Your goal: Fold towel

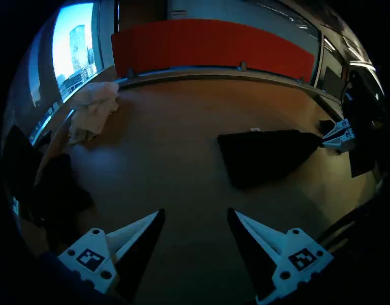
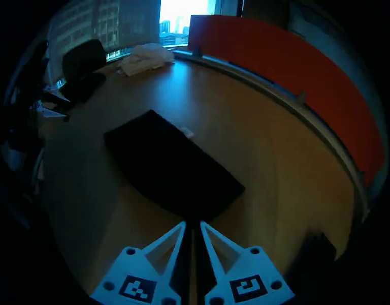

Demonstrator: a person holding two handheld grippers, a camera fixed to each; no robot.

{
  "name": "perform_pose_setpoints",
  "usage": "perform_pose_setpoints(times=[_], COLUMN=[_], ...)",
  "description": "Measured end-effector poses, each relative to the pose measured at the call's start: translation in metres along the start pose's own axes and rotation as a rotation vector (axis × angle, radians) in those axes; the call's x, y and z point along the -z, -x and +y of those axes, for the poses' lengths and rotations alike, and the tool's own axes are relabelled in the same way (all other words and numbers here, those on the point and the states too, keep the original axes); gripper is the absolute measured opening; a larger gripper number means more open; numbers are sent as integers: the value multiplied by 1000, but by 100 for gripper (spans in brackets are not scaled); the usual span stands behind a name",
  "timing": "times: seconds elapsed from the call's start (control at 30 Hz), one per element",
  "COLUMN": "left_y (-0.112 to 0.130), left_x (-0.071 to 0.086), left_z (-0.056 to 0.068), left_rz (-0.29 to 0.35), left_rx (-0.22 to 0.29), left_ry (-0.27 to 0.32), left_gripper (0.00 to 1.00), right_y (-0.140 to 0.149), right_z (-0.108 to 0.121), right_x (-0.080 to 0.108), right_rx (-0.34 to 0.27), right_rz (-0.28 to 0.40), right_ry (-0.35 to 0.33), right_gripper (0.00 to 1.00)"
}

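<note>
Right gripper view: right tool (image 2: 193, 223) pinches the edge of the towel (image 2: 169, 162) (apparently part-folded, more folding left); left tool (image 1: 195, 211) gapes, released.

One dark towel (image 2: 169, 162), one pale cloth heap (image 1: 93, 109), one red partition (image 1: 215, 48) and one wooden table (image 2: 276, 152).

- towel (image 2: 169, 162): plain black, no pattern
- table (image 1: 185, 152): orange-brown wood
- partition (image 1: 215, 48): solid red
- cloth pile (image 1: 93, 109): off-white, plain
- left gripper (image 1: 195, 213) & right gripper (image 2: 193, 223): white bodies, black inner finger faces, b/w square marker tags
</note>
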State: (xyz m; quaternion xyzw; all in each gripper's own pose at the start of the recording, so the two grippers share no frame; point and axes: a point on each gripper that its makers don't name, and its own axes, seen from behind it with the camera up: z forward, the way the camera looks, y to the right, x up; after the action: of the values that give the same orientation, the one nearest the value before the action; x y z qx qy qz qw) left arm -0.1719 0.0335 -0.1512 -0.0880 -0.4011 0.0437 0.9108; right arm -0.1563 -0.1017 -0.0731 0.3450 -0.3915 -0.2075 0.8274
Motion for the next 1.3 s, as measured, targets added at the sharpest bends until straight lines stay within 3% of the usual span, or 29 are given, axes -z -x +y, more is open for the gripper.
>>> perform_pose_setpoints(times=[0.47, 1.07, 1.3], left_y=[-3, -10, -14], left_x=[6, 14, 19], left_z=[-6, -12, -11], left_rz=[15, 34, 42], left_rx=[1, 13, 20], left_ry=[-18, -24, -24], left_gripper=[91, 91, 90], right_y=[-17, -56, -74], right_z=[10, 20, 10], right_x=[15, 32, 29], right_rx=[16, 88, 114], right_rz=[28, 74, 94], right_ry=[31, 65, 40], right_gripper=[3, 3, 3])
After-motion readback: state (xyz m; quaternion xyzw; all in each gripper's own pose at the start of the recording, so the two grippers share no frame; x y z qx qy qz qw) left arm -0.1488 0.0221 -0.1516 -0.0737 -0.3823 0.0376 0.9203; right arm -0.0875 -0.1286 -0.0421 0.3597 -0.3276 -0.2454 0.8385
